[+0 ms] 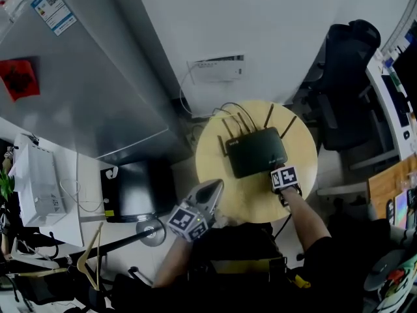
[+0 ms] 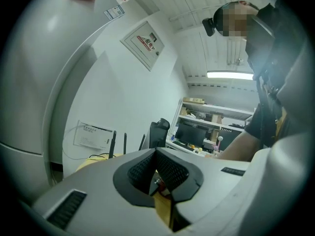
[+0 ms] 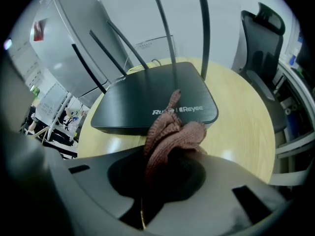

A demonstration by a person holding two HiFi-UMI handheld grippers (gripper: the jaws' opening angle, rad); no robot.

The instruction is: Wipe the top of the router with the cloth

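Observation:
A black router [image 1: 255, 151] [image 3: 153, 98] with several upright antennas lies on a round pale wooden table [image 1: 301, 154] [image 3: 246, 122]. My right gripper [image 1: 281, 182] [image 3: 170, 132] hovers at the router's near right corner, shut on a bunched brown knitted cloth [image 3: 171, 137] that sticks out towards the router's front edge. My left gripper [image 1: 207, 195] [image 2: 156, 167] is held at the table's near left edge, tilted up, its jaws pressed together with nothing between them. Behind it the router antennas [image 2: 113, 142] show.
A black office chair [image 1: 345, 77] [image 3: 261, 38] stands right of the table. A white box [image 1: 217, 68] hangs on the wall behind, with cables running down to the router. A large grey cabinet [image 1: 85, 90] and a dark bin [image 1: 135, 189] are at the left.

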